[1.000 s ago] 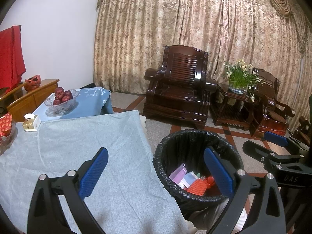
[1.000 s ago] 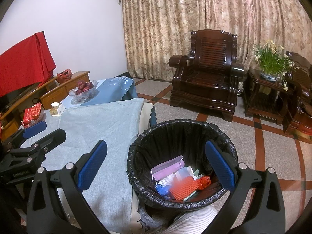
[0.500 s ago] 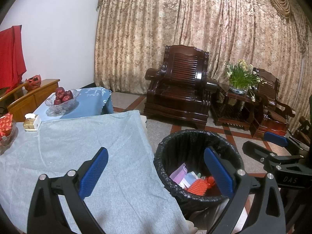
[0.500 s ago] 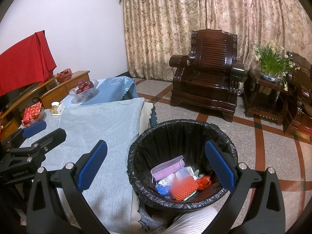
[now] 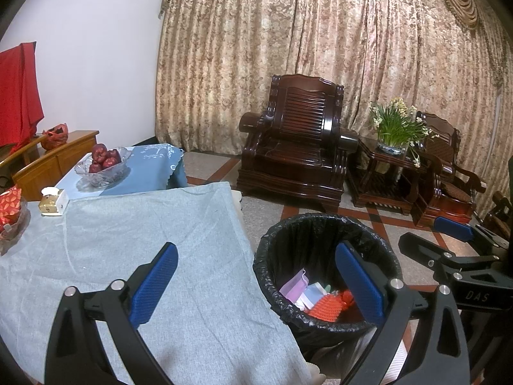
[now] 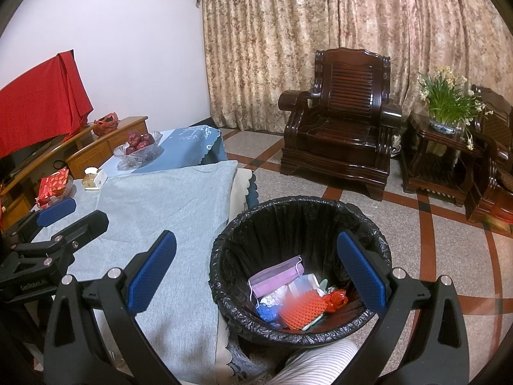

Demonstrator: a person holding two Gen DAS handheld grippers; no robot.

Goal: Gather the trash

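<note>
Left gripper (image 5: pixel 256 282): jaws wide apart, empty, held over the table edge and the bin rim.
Right gripper (image 6: pixel 256 269): jaws wide apart, empty, held above the bin.
Bin (image 6: pixel 368 221): black-lined, on the floor, just beside the table.
Trash (image 6: pixel 295 298): inside the bin; a purple face mask (image 6: pixel 277 279), an orange mesh piece (image 6: pixel 303 312), a red wrapper (image 6: pixel 335 300), white scraps.
Table (image 5: pixel 128 240): grey cloth; a small box (image 5: pixel 53 201) and 1 glass bowl of apples (image 5: pixel 102 166) at the far end.
</note>
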